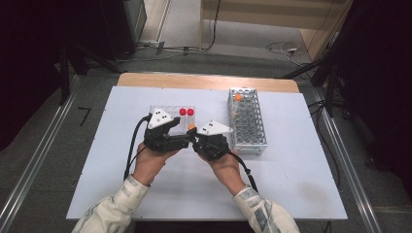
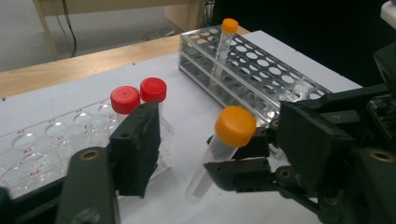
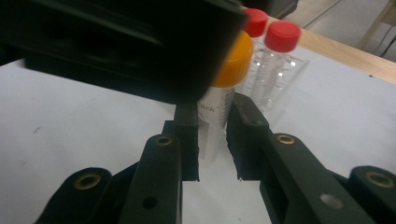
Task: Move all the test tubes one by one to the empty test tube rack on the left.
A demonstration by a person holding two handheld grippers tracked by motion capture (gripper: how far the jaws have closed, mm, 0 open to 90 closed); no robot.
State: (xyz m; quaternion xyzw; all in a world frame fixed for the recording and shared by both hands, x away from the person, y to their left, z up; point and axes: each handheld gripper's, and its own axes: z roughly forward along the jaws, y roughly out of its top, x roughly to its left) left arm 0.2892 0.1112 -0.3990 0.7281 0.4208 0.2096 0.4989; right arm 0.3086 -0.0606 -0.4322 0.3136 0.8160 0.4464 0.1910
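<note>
Table: white top, wooden far edge.
Metal rack: right of centre; one orange-capped tube stands at its far end.
Clear rack: left of the metal one, holding two red-capped tubes.
Right gripper: clenched on an orange-capped tube's body.
Left gripper: jaws apart, either side of that tube, not pressing.
Held tube: tilted, above the table between the racks.

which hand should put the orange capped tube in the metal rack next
Right: the right gripper already clamps the orange-capped tube and sits beside the metal rack; the left gripper's jaws stand off it.
</note>
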